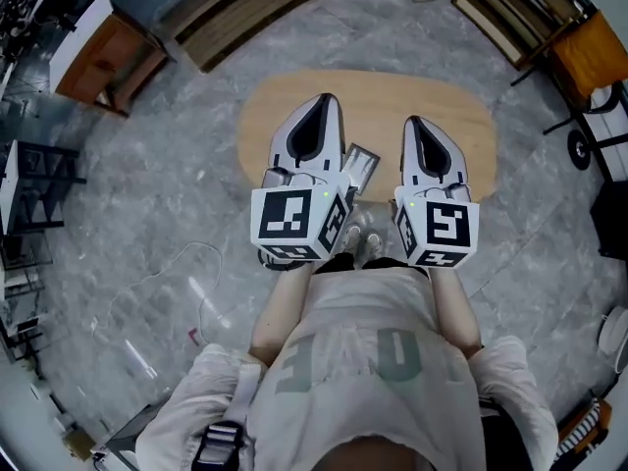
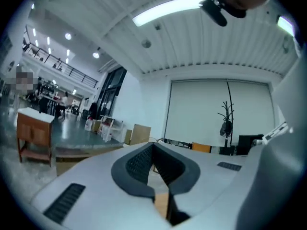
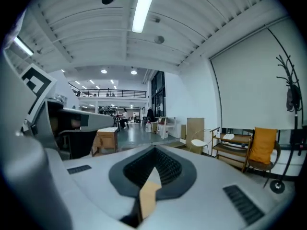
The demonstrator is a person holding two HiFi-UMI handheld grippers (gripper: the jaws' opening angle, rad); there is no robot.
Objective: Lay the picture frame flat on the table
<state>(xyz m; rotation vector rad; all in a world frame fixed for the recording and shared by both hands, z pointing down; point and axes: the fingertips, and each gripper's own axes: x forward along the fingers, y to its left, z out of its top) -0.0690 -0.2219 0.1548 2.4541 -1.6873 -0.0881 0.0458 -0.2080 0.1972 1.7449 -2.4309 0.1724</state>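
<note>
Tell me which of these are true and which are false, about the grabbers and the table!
1. The left gripper has its jaws shut. True.
2. The right gripper holds the picture frame. False: its jaws are shut on nothing, and the picture frame sits on the table, between the two grippers.
3. The table is oval and wooden. True.
4. The floor is green carpet. False: it is grey and marbled, like stone.

Table (image 1: pixel 471 135): bare wood at 12 and 3 o'clock, room to pass. Picture frame (image 1: pixel 360 167) lies toward 6 o'clock edge, under gap between left gripper (image 1: pixel 325 100) and right gripper (image 1: pixel 412 123). Floor open round table. Cabinet (image 1: pixel 98 52) at 10 o'clock, shelf unit (image 1: pixel 510 13) at 1 o'clock, both well apart.
</note>
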